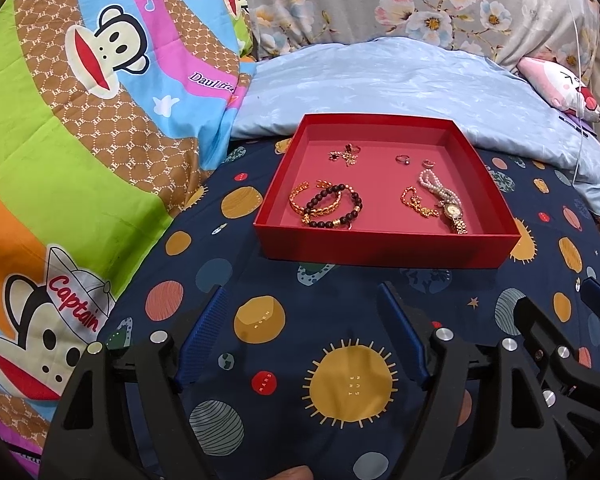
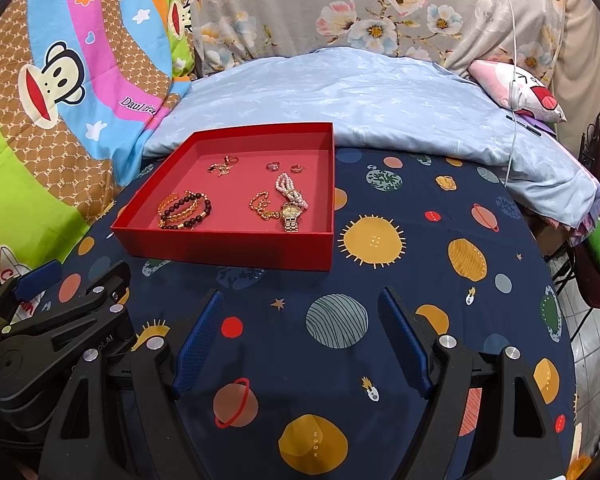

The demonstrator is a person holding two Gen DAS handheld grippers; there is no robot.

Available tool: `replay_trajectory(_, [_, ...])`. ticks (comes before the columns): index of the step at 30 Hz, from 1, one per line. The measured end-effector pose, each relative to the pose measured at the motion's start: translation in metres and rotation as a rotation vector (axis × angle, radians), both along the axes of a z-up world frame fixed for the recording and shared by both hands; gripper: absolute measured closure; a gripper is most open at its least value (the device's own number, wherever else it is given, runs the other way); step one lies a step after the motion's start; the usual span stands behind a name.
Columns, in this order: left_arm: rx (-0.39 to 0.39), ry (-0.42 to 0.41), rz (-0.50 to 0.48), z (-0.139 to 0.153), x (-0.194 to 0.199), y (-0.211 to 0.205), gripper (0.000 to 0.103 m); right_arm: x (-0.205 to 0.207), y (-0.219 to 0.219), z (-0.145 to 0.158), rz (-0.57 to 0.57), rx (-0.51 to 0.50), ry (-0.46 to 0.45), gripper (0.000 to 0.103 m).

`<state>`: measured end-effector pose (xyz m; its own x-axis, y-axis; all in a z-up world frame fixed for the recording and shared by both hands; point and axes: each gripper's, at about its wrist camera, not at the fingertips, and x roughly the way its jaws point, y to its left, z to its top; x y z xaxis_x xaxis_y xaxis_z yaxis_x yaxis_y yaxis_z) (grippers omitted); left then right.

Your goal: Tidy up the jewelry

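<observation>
A shallow red box (image 1: 384,246) (image 2: 228,246) lies on the planet-print sheet. Inside are a dark bead bracelet (image 1: 338,205) (image 2: 186,208) over a gold bangle (image 1: 300,196), a gold chain (image 1: 414,202) (image 2: 260,204), a pearl bracelet (image 1: 434,188) (image 2: 290,190), a gold watch (image 1: 454,216) (image 2: 290,216), small rings (image 1: 402,159) (image 2: 273,166) and a gold charm cluster (image 1: 344,154) (image 2: 222,166). My left gripper (image 1: 300,336) hovers open in front of the box, empty. My right gripper (image 2: 300,340) is open and empty to the box's right front.
A cartoon-monkey quilt (image 1: 80,120) is heaped at the left. A pale blue pillow (image 1: 380,80) lies right behind the box, with a floral cushion (image 1: 380,0) beyond. A white cable (image 2: 514,80) hangs at the right. The bed edge and a tiled floor (image 2: 596,344) show far right.
</observation>
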<state>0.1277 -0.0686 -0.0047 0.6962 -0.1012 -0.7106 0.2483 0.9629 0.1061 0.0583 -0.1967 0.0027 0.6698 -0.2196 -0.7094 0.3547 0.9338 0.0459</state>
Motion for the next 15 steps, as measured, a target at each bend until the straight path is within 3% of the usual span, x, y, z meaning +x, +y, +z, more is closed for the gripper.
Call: replay_trajectory(15, [0.017,-0.010,0.020,-0.0035,-0.0015,-0.0032,0.029,0.0021,-0.0012,-0.0066,-0.008,-0.004,0.002,0.026])
